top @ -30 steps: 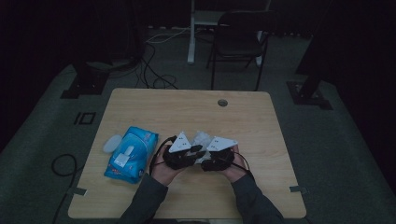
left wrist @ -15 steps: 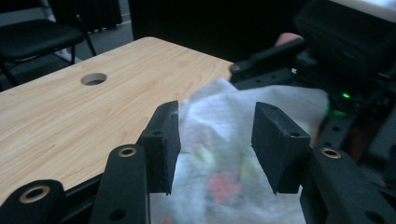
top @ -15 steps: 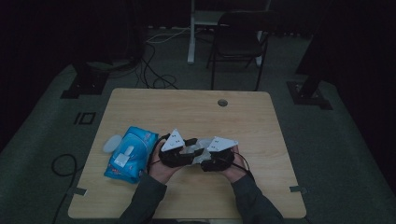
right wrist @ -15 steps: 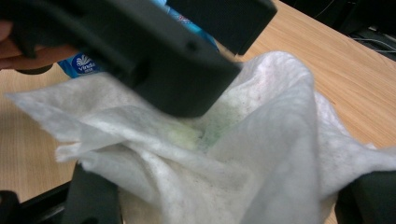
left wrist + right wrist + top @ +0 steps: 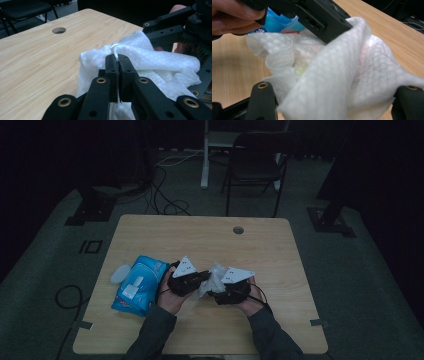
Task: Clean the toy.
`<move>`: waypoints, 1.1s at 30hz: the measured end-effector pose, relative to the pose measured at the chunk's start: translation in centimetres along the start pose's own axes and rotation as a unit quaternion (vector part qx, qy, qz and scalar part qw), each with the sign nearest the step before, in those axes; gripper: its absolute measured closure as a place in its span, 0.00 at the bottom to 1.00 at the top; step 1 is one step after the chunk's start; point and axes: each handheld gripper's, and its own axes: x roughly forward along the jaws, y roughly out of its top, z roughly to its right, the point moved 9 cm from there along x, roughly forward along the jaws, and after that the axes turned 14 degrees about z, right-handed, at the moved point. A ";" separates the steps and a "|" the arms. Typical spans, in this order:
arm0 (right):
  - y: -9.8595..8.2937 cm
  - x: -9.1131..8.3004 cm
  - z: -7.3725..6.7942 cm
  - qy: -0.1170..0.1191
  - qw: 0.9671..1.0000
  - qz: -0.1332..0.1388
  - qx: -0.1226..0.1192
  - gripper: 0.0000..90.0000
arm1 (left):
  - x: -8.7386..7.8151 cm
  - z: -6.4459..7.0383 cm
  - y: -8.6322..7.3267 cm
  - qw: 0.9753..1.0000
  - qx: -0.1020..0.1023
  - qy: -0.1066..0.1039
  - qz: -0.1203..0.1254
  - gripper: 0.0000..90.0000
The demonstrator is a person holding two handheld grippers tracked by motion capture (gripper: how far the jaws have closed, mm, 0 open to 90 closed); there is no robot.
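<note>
Near the front edge of the tabletop [image 5: 150, 335], a white wet wipe [image 5: 214, 279] is held between the two grippers, lifted just off the wood; the left gripper [image 5: 117, 65] is clenched on a fold of it, jaws pressed together with a sliver of tissue pinched at the tips; whether the right gripper [image 5: 235, 290] is clenched or released cannot be told, since its jaws are draped over by the sheet; the wipe is judged light, limp and probably damp, easily torn, so it is best taken at an edge or corner rather than at the bunched middle; crumpled as it is, no clear facing can be given, though its long axis appears to run from one gripper to the other, roughly parallel to the front edge; toward the left edge, a blue wipe packet [image 5: 138, 284] lies flat, a pale lid-like piece [image 5: 120, 273] just beside it; farther, near the back edge, a cable hole [image 5: 238, 229] is seen.
</note>
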 end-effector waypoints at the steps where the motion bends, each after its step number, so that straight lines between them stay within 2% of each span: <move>1: 0.0 0.0 0.0 0.000 1.000 0.000 0.000 0.38 | 0.0 0.0 0.0 1.000 0.000 0.000 0.000 0.99; 8: 0.1 -0.4 0.3 -0.003 1.000 0.003 0.001 0.38 | -0.4 -1.2 -0.2 1.000 -0.001 0.025 -0.006 0.99; 11: 0.2 -0.5 0.2 -0.001 1.000 0.007 0.004 0.38 | -0.3 -1.5 -0.4 1.000 -0.003 0.029 -0.008 0.99; 17: 0.4 -0.5 -0.3 0.003 1.000 0.008 -0.012 0.38 | -0.1 -1.7 -0.5 1.000 -0.011 0.025 -0.008 0.99; 18: 0.4 -0.5 -0.5 0.000 1.000 0.008 -0.026 0.38 | -0.1 -1.7 -0.5 1.000 -0.013 0.025 -0.007 0.99; 21: 0.4 -0.4 -0.6 -0.003 0.999 0.006 -0.038 0.38 | 0.0 -1.8 -0.4 1.000 -0.012 0.023 -0.007 0.99; 22: 0.3 -0.3 -0.8 -0.009 0.999 0.004 -0.053 0.38 | 0.0 -1.8 -0.2 1.000 -0.011 0.022 -0.007 0.99; 25: 0.4 -0.2 -0.9 -0.016 0.998 0.002 -0.066 0.38 | 0.1 -1.9 -0.1 1.000 -0.010 0.022 -0.009 0.99; 26: 0.4 -0.1 -0.9 -0.025 0.996 -0.003 -0.086 0.38 | 0.2 -2.0 0.1 1.000 -0.010 0.020 -0.009 0.99; 27: 0.4 -0.1 -0.9 -0.025 0.996 -0.003 -0.086 0.38 | 0.2 -2.0 0.1 1.000 -0.010 0.020 -0.009 0.99; 28: 0.4 0.0 -1.0 -0.034 0.994 -0.009 -0.107 0.38 | 0.3 -2.1 0.2 1.000 -0.010 0.018 -0.011 0.99; 29: 0.4 0.0 -1.0 -0.034 0.994 -0.009 -0.107 0.38 | 0.3 -2.1 0.2 1.000 -0.010 0.018 -0.011 0.99; 30: 0.4 0.0 -1.1 -0.042 0.991 -0.015 -0.130 0.38 | 0.5 -2.2 0.5 1.000 -0.011 0.014 -0.010 0.99; 32: 0.4 0.1 -1.1 -0.045 0.990 -0.015 -0.135 0.38 | 0.6 -2.3 0.6 1.000 -0.010 0.013 -0.011 0.99; 33: 0.4 0.1 -1.2 -0.051 0.988 -0.017 -0.144 0.38 | 0.7 -2.3 0.7 1.000 -0.011 0.012 -0.010 0.99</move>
